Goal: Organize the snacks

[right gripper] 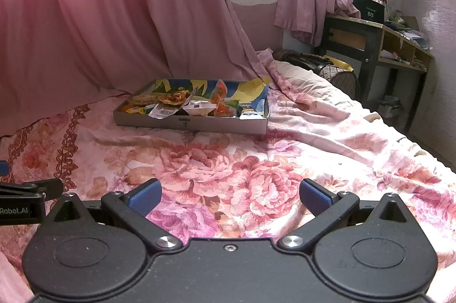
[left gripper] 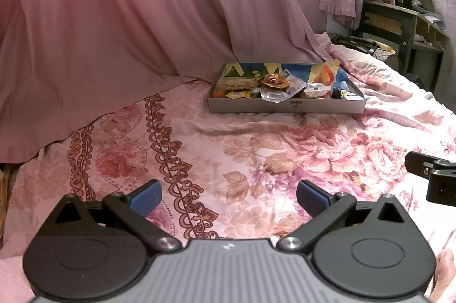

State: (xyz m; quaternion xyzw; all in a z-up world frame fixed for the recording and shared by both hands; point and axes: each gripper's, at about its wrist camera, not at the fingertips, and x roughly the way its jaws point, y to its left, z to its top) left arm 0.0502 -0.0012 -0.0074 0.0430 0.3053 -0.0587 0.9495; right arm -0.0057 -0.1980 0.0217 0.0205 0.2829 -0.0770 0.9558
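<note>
A shallow grey cardboard box (left gripper: pixel 285 106) (right gripper: pixel 199 124) rests on the floral bedsheet, holding several snack packets (left gripper: pixel 275 87) (right gripper: pixel 173 105) in a loose heap. My left gripper (left gripper: pixel 229 196) hovers low over the sheet well in front of the box, blue pads wide apart, nothing between them. My right gripper (right gripper: pixel 230 196) is likewise open and empty, a similar distance short of the box. Part of the right gripper (left gripper: pixel 430 174) shows at the right edge of the left wrist view. Part of the left gripper (right gripper: pixel 25 200) shows at the left edge of the right wrist view.
A pink curtain (left gripper: pixel 128 18) (right gripper: pixel 99 18) drapes down onto the bed behind and left of the box. The floral sheet (right gripper: pixel 313 137) is rumpled to the right. A dark wooden desk (right gripper: pixel 379 46) with clutter stands beyond the bed's far right corner, with a basket (right gripper: pixel 339 75) beside it.
</note>
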